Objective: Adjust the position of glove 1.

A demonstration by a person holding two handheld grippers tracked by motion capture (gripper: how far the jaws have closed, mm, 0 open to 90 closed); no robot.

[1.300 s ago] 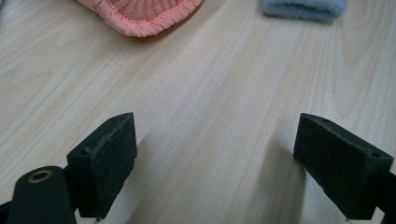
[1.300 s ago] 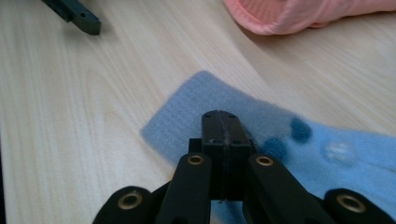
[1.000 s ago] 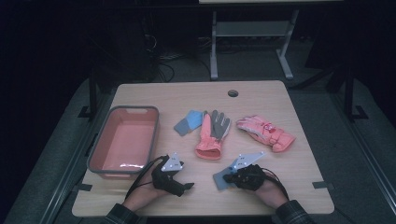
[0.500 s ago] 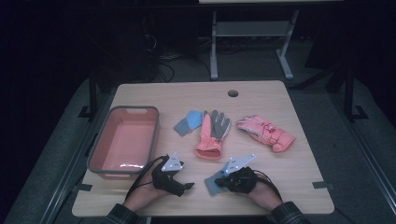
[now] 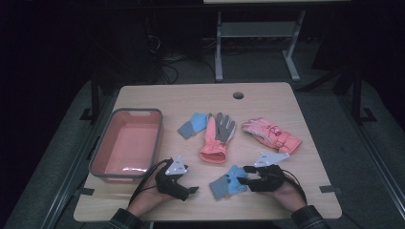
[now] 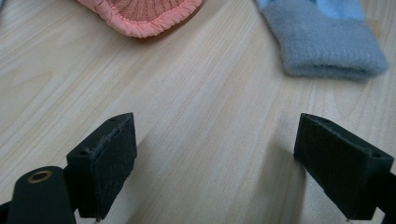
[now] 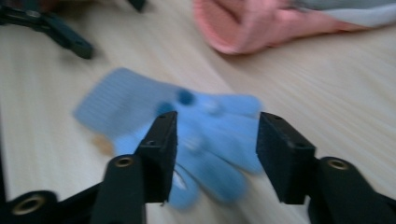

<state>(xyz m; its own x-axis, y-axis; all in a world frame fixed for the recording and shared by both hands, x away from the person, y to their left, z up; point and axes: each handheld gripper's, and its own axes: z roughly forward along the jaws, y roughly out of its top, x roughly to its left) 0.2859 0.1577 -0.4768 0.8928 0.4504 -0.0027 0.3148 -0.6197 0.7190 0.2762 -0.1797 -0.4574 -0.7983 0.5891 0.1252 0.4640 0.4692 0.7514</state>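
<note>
The right tongs (image 7: pixel 212 158) stand open over the blue glove (image 5: pixel 229 182) lying near the pink bin (image 5: pixel 125 143); the left tongs (image 6: pixel 224 163) gape empty. Nothing is binned yet.

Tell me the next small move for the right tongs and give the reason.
Probably lower and close the right tongs on the blue glove. Their jaws stand open on either side of the glove's fingers, which lie flat on the table, nothing gripped yet. The view is blurred, so contact is unclear.
</note>
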